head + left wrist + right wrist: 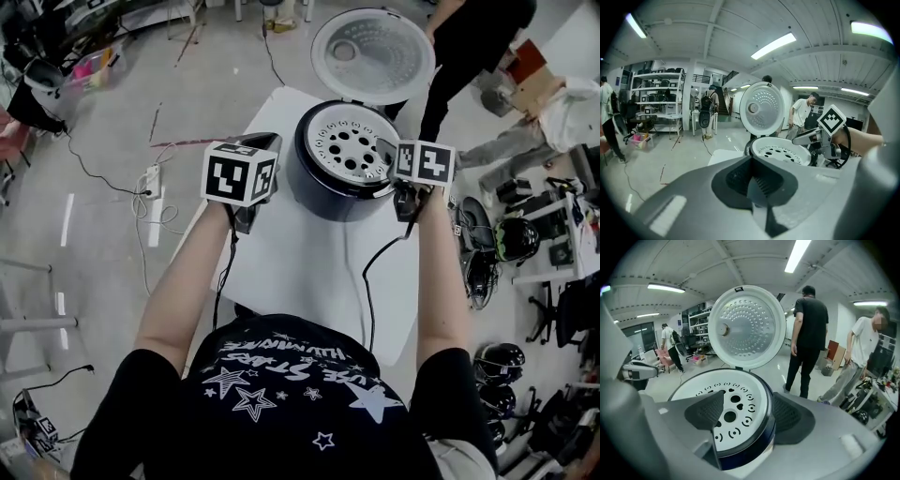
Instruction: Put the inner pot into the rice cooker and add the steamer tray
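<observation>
1. Plainly, the right gripper (746, 427) has its jaws spread wide across the near rim of the rice cooker (752, 448), one pad over the steamer tray (726, 397) and the other outside the dark wall; neither pad presses on it.
2. Left of the rice cooker, the left gripper (753, 182) hangs with its jaws pressed together on nothing.
3. The white, perforated steamer tray sits level in the rice cooker's mouth; the inner pot cannot be seen beneath it.
4. Behind the tray, the rice cooker's lid (747, 326) stands fully open.
5. The rice cooker stands at the far end of a white table (300, 272).
6. Beyond the rice cooker, beside its lid, stands a person in black (811, 333).
</observation>
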A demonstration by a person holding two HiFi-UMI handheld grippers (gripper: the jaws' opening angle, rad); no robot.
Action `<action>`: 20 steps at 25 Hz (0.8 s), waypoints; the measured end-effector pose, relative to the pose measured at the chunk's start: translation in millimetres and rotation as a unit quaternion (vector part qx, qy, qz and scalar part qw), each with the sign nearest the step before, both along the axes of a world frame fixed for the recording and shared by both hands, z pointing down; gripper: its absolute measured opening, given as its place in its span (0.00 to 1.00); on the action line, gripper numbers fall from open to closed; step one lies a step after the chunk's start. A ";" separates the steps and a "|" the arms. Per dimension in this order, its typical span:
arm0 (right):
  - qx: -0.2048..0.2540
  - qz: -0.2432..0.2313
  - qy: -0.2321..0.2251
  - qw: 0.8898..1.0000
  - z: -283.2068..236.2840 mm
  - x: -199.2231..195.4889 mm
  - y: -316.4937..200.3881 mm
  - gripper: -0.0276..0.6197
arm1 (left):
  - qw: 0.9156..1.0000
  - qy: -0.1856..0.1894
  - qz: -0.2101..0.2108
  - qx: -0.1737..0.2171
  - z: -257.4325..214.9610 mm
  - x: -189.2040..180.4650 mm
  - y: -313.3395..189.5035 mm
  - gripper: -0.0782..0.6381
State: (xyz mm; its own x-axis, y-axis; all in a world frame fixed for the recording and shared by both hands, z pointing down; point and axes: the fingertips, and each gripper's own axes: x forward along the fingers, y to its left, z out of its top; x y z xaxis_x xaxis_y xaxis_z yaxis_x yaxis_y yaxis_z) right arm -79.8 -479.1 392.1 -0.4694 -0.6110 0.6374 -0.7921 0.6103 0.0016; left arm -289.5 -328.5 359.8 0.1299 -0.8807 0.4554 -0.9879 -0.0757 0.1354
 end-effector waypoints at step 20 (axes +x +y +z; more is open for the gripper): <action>0.126 -0.061 -0.155 0.978 -78.8 43.6 105.7 0.08 | 0.997 0.001 -0.063 0.049 -27.7 78.3 81.2 0.11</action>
State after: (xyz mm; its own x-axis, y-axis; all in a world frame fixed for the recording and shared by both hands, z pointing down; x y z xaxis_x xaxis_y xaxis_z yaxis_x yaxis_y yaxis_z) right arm -36.2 -373.4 313.3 -0.6955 -0.6574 0.2901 -0.6996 0.7116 -0.0645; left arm -211.2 -247.4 332.2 0.0163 -0.9303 0.3664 -0.9902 0.0360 0.1353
